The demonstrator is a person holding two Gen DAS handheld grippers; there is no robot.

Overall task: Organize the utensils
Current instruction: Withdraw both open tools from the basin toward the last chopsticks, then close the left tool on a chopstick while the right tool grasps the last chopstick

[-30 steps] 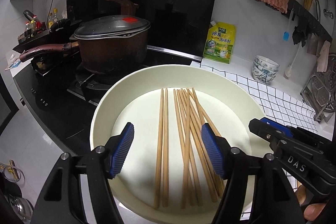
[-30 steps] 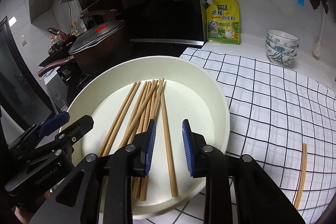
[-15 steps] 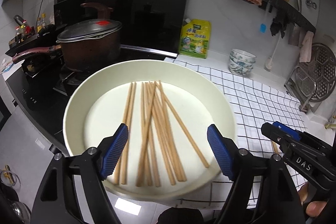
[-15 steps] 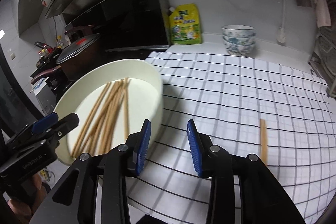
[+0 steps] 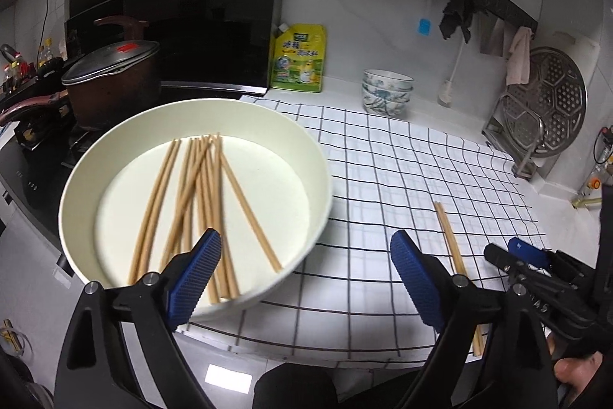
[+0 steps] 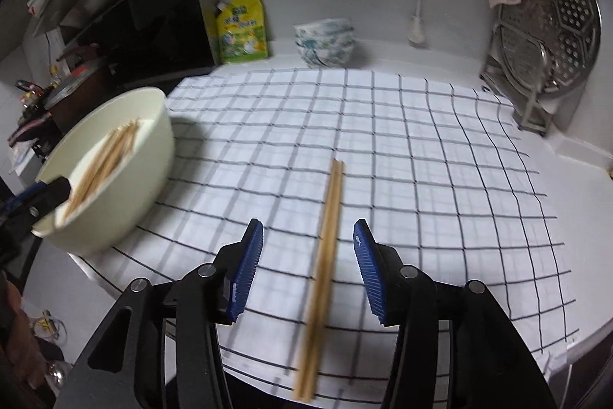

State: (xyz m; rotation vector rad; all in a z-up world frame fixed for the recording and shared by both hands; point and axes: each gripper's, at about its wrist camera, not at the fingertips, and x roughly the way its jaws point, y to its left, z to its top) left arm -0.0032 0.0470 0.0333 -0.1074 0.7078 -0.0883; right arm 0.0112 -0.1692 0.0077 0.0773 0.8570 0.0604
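A wide cream bowl (image 5: 76,179) holds several wooden chopsticks (image 5: 199,202) at the left end of the checked cloth; it also shows in the right wrist view (image 6: 153,148). A pair of chopsticks (image 6: 325,248) lies on the cloth, pointing away from me; it also shows in the left wrist view (image 5: 452,244). My right gripper (image 6: 308,267) is open, its blue pads either side of that pair, above it. My left gripper (image 5: 306,278) is wide open and empty, over the bowl's right rim and the cloth.
A checked cloth (image 6: 421,148) covers the counter. A lidded brown pot (image 5: 111,83) sits on the stove at left. A yellow seasoning pouch (image 5: 299,58), stacked small bowls (image 5: 387,96) and a steamer rack (image 5: 544,110) line the back and right.
Both grippers swung right, away from the bowl. The right gripper opened wider and now straddles the chopstick pair on the cloth. The left gripper opened wider too.
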